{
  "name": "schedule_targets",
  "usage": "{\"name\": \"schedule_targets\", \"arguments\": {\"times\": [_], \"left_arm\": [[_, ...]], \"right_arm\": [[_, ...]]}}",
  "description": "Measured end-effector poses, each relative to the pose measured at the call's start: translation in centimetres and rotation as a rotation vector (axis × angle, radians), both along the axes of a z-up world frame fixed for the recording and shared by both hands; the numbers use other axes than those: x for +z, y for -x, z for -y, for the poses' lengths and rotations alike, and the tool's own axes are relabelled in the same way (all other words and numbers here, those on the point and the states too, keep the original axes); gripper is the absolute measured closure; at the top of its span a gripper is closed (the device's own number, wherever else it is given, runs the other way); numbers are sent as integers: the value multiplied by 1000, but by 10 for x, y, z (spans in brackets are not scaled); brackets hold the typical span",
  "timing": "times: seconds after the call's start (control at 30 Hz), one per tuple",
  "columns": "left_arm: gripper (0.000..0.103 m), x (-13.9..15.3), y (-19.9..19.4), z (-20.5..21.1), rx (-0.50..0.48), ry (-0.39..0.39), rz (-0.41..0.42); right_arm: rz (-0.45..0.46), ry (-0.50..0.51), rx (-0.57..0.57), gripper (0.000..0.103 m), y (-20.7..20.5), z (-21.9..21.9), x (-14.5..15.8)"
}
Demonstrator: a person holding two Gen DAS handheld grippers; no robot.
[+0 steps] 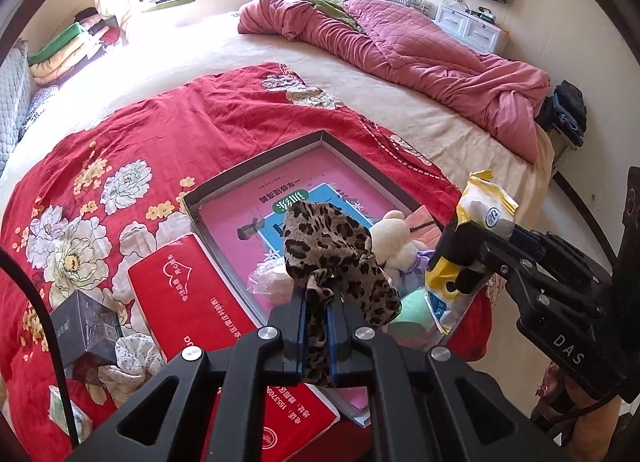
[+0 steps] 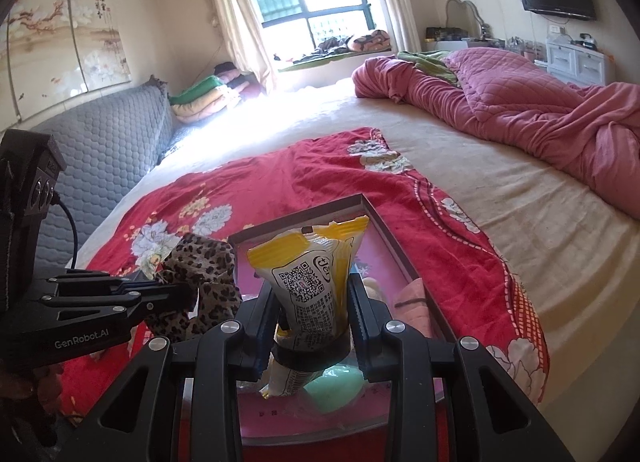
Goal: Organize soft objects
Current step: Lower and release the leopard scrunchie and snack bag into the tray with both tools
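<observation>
Down at the bottom middle of the left wrist view, the left gripper is pinched tight on a leopard-print scrunchie, which flops up and over the fingers above the grey tray lying on the red floral blanket. At the right edge of that same view the right gripper is clamped around a yellow-and-white tissue pack, held upright over the tray's near corner (the right wrist view shows the pack squeezed at its waist between the jaws). Honestly the risk I see is crowding: both tools hang close together over the same corner, so they could bump if they drop at once. The scrunchie is only caught by a fold, so it might snag on the fingers when released instead of falling. The pack looks slippery and could slide out and land on the white plush toy or the green soft thing already in there, or tip over the rim onto the blanket.
</observation>
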State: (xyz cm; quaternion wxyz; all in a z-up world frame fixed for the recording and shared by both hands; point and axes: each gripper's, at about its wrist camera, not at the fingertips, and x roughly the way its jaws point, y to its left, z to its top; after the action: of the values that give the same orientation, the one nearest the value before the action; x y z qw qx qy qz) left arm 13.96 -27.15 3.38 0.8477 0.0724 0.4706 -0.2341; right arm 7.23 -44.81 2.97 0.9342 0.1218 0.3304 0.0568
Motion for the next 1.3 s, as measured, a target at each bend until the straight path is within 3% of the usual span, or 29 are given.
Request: {"name": "schedule_targets", "arguments": {"times": [0.43, 0.87, 1.0, 1.1, 1.2, 1.3], "left_arm": [[95, -17, -9, 5, -5, -19, -32], [95, -29, -18, 5, 3, -28, -54], [95, -31, -19, 7, 1, -33, -59], [95, -32, -21, 8, 5, -33, -59], [95, -33, -21, 8, 4, -28, -63], [94, -33, -21, 9, -2, -14, -69]], "right_arm": [[-75, 33, -22, 69, -20, 2, -29], [-91, 24, 0, 63, -52, -6, -52], [-124, 12, 20, 57, -58, -9, -63], [-127, 5, 16, 47, -58, -8, -67], [-104, 0, 3, 43, -54, -5, -63], [-58, -5, -12, 31, -48, -1, -55]]}}
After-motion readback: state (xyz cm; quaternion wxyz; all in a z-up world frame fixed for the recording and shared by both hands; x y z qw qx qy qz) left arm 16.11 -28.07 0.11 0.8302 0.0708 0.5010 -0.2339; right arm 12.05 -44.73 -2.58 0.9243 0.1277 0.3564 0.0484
